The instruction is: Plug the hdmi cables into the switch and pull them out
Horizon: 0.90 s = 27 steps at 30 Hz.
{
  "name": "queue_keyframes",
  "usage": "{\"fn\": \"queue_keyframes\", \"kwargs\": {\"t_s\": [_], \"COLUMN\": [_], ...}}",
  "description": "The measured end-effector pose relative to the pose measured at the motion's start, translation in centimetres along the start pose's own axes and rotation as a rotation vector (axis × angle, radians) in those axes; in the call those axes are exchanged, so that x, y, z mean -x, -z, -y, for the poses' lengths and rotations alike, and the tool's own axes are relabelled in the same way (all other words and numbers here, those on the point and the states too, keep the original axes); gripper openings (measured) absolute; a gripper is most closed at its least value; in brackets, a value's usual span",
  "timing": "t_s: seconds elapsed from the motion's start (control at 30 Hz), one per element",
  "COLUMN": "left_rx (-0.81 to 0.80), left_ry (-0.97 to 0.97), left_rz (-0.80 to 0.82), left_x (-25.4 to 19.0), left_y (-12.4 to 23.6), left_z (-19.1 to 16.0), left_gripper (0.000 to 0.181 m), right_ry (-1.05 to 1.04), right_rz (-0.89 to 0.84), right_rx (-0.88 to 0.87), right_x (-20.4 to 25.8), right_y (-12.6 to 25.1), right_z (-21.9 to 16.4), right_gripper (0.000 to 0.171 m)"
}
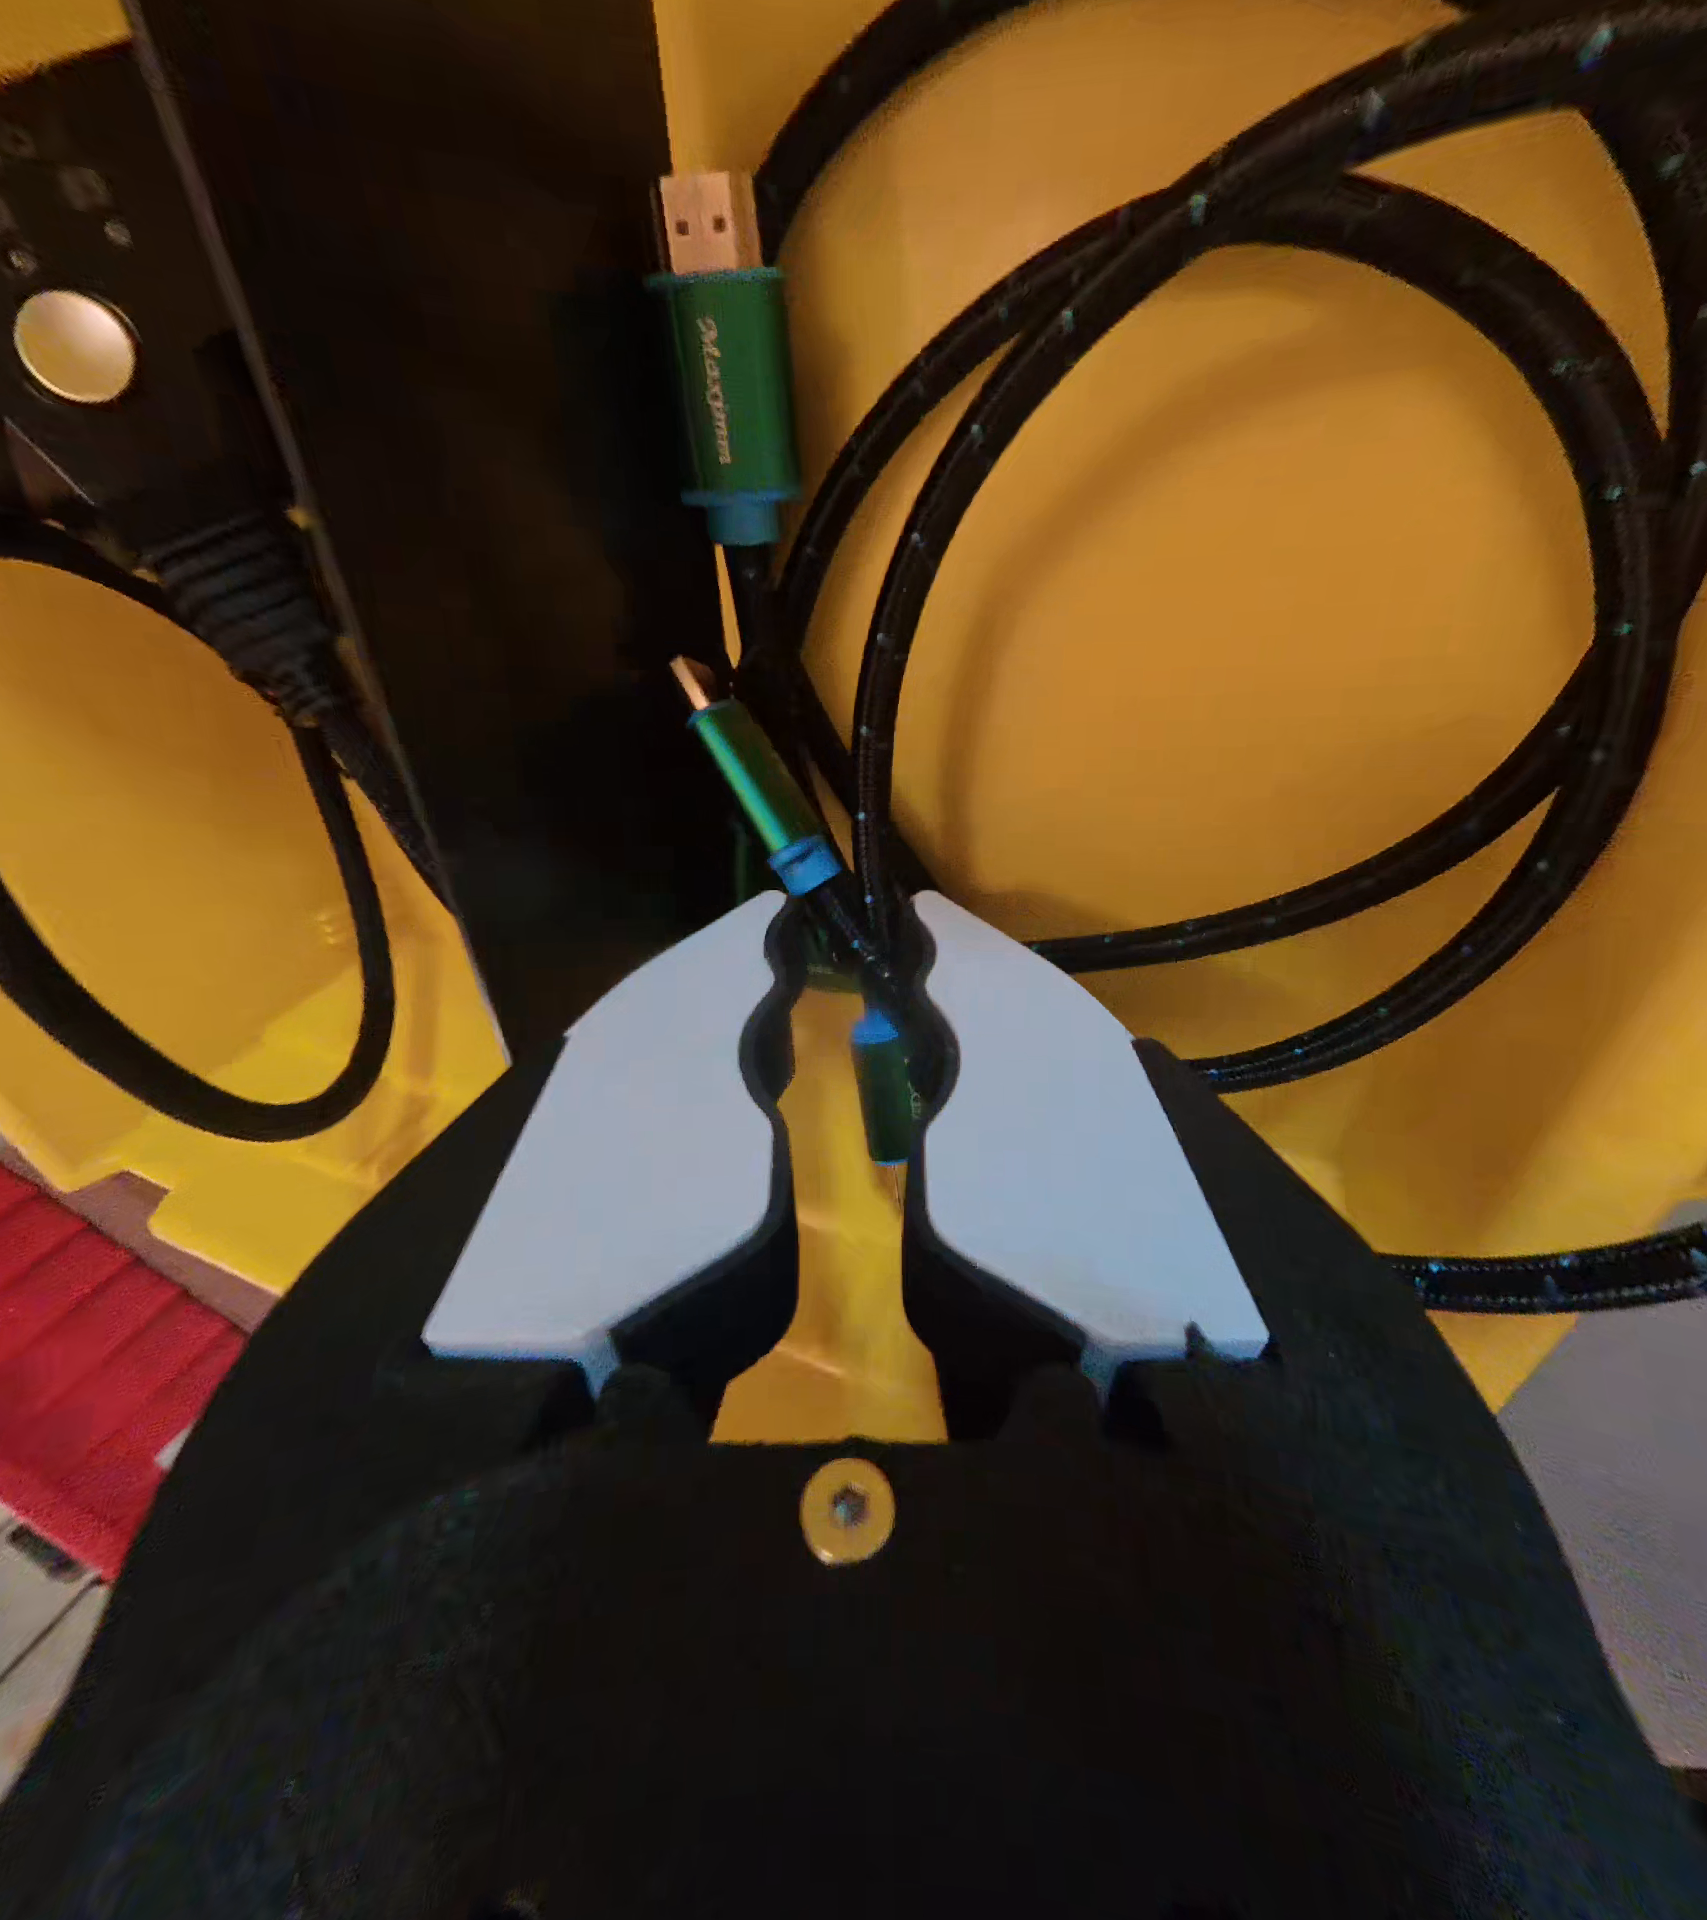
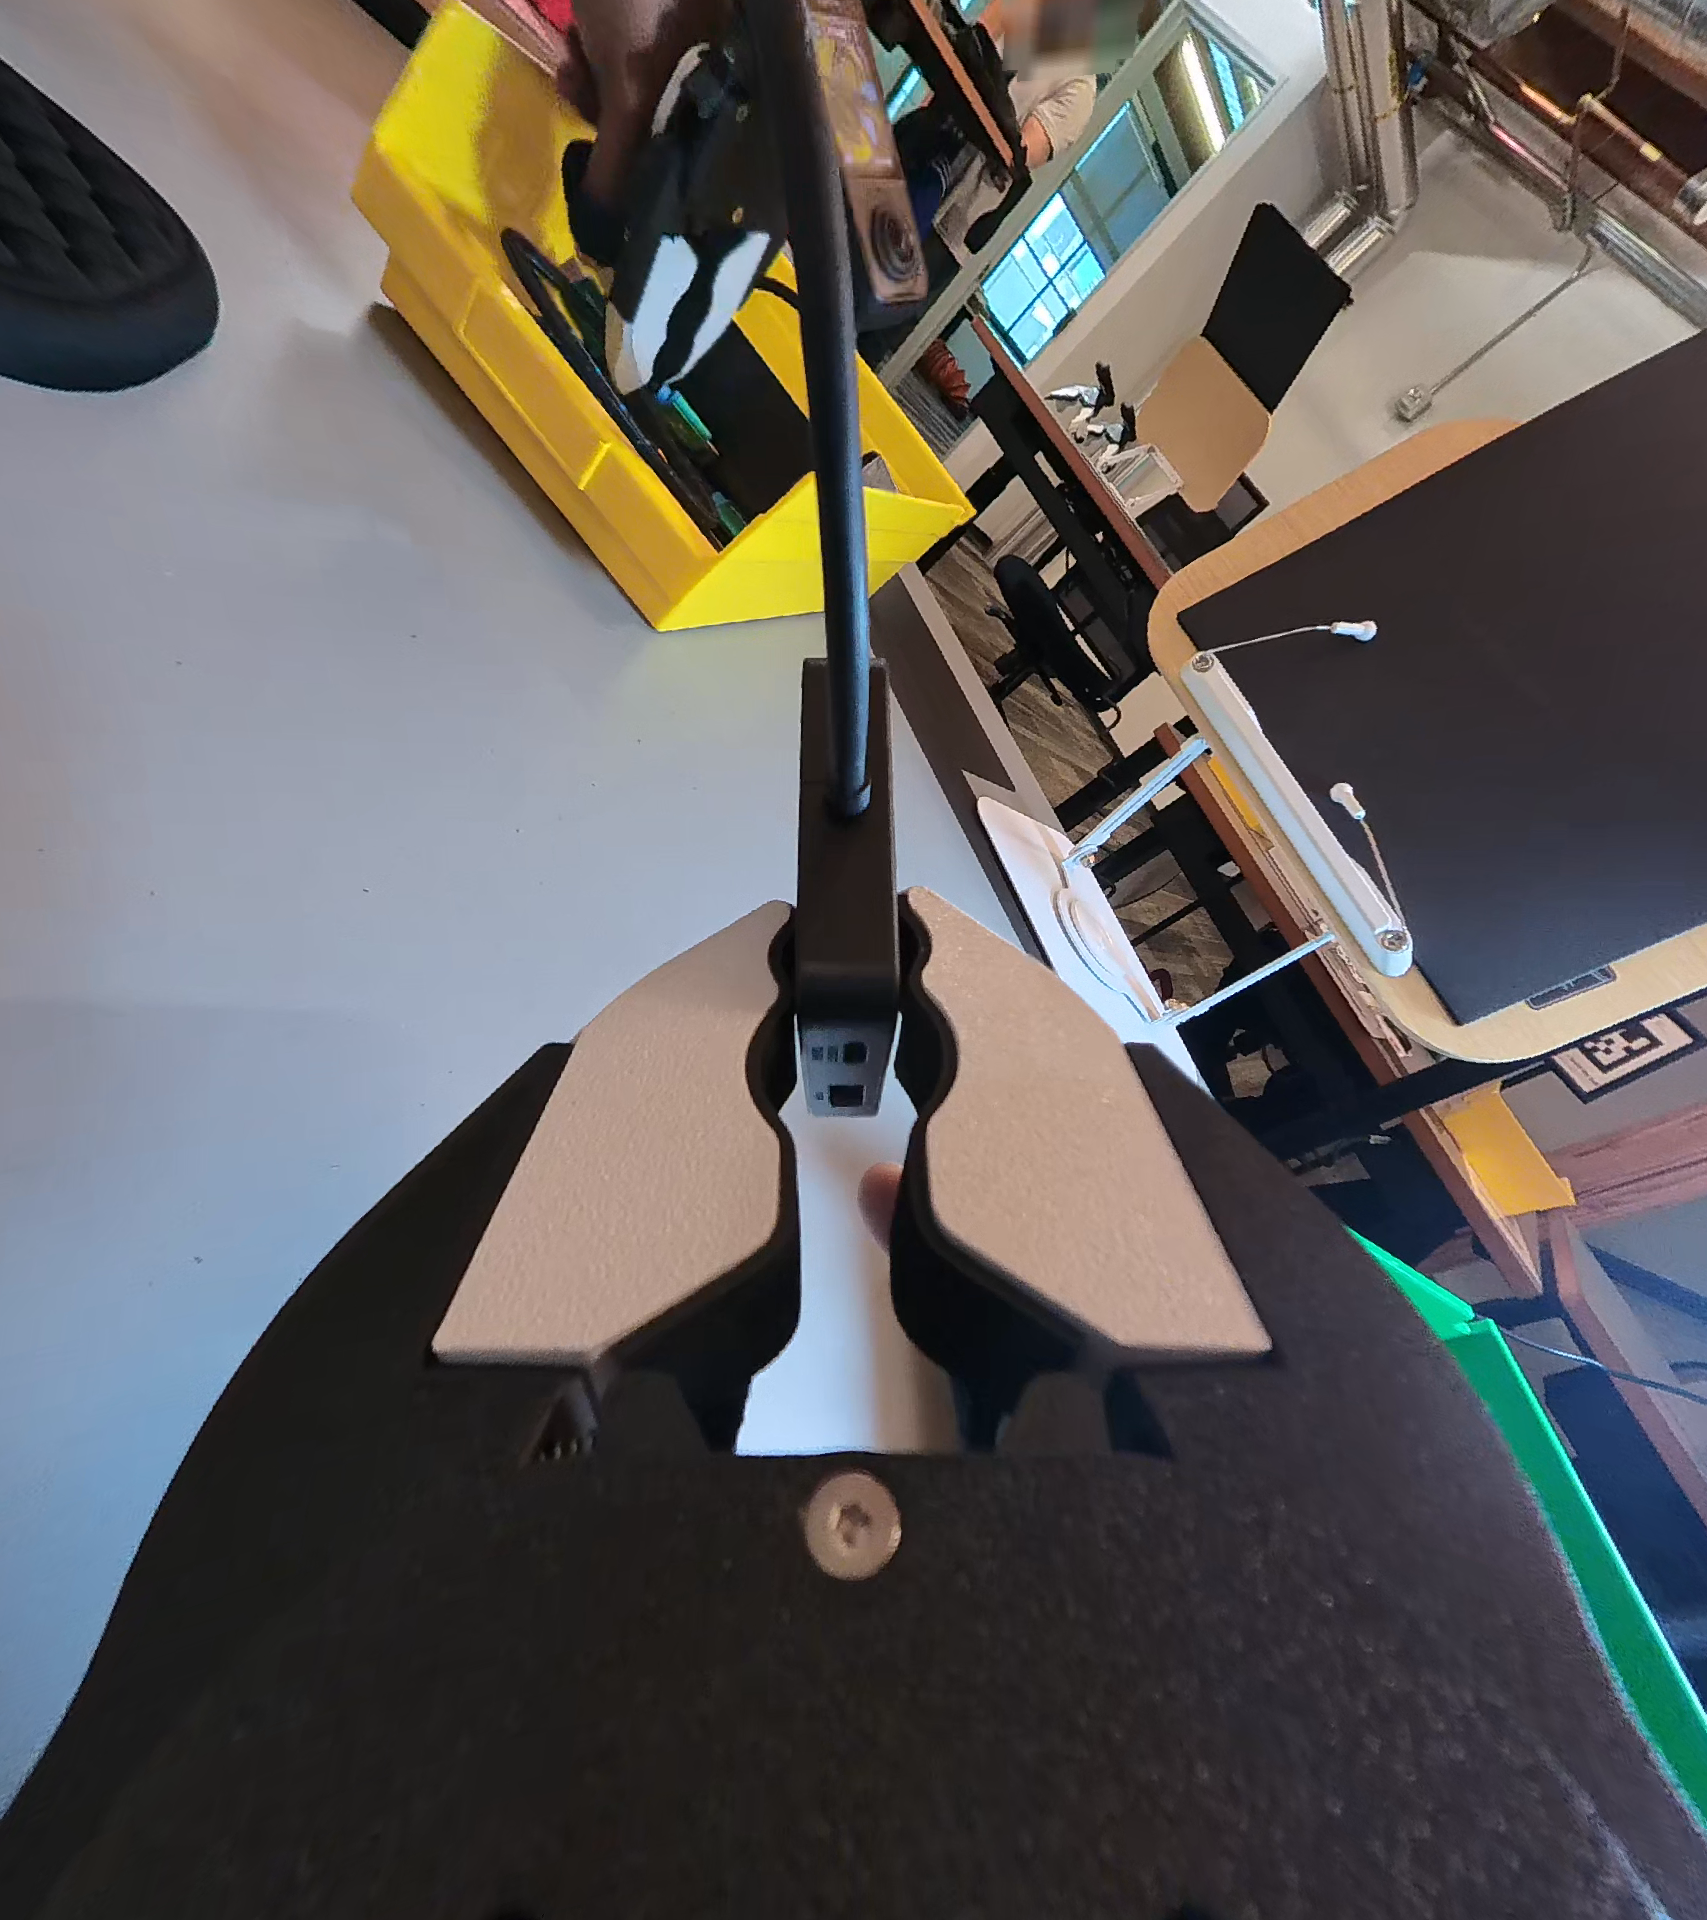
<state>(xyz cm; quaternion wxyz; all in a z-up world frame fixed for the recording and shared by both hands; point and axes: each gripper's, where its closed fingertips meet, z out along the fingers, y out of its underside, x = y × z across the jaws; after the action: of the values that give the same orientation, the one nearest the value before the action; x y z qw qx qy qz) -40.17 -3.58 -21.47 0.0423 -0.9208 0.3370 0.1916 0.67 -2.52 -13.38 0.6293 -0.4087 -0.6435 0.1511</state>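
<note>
In the left wrist view my left gripper point(image 1: 851, 935) reaches into a yellow bin point(image 1: 1244, 675). Its jaws are closed on strands of black braided HDMI cable point(image 1: 1451, 260). Green plugs lie ahead of the tips point(image 1: 729, 384) point(image 1: 755, 790), and another point(image 1: 888, 1101) sits between the fingers. A black switch box point(image 1: 70, 343) with a round button stands at the left, with one cable point(image 1: 236, 592) plugged in. In the right wrist view my right gripper point(image 2: 847, 935) is shut on a slim black adapter point(image 2: 844, 894), ports facing the camera. The adapter's smooth cable point(image 2: 828, 364) runs up towards the bin point(image 2: 724, 582).
The bin stands near the far edge of a grey table point(image 2: 257, 831); my left gripper point(image 2: 688, 301) shows inside it. A black ribbed mat point(image 2: 18, 239) lies at the far left. A white holder point(image 2: 1057, 883) sits at the table edge. A red cloth point(image 1: 49, 1330) lies beside the bin. Left tips to right tips: about 40 cm.
</note>
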Motion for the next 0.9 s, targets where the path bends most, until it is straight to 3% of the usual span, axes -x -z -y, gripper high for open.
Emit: {"fn": "queue_keyframes", "kwargs": {"t_s": [0.2, 0.33, 0.47, 0.53, 0.7, 0.9], "left_rx": [-0.158, -0.430, -0.458, -0.433, -0.533, -0.544], "left_ry": [-0.286, -0.623, -0.757, -0.694, -0.340, 0.033], "left_rz": [0.074, 0.058, 0.142, 0.153, 0.121, -0.065], "left_x": [0.6, -2.3, -2.7, -1.7, 1.2, 0.0], "left_y": [5.8, 11.2, 11.5, 10.4, 9.6, 7.9], "left_z": [2.6, 5.7, 7.4, 7.6, 8.0, 6.6], "left_gripper": [0.015, 0.015, 0.019, 0.035, 0.031, 0.024], "right_ry": [-0.014, -0.015, -0.010, -0.007, -0.029, -0.032], "right_rz": [-0.001, 0.001, 0.002, -0.003, -0.009, -0.001], "right_rx": [-0.002, -0.005, 0.001, 0.002, -0.006, -0.020], "right_x": [-0.2, -0.1, 0.0, -0.1, -0.5, -0.5], "right_y": [0.0, 0.0, -0.1, 0.0, 0.2, 0.4], "right_z": [-0.1, 0.0, 0.0, 0.0, -0.1, 0.1], "right_gripper": [0.014, 0.014, 0.014, 0.014, 0.014, 0.014]}}
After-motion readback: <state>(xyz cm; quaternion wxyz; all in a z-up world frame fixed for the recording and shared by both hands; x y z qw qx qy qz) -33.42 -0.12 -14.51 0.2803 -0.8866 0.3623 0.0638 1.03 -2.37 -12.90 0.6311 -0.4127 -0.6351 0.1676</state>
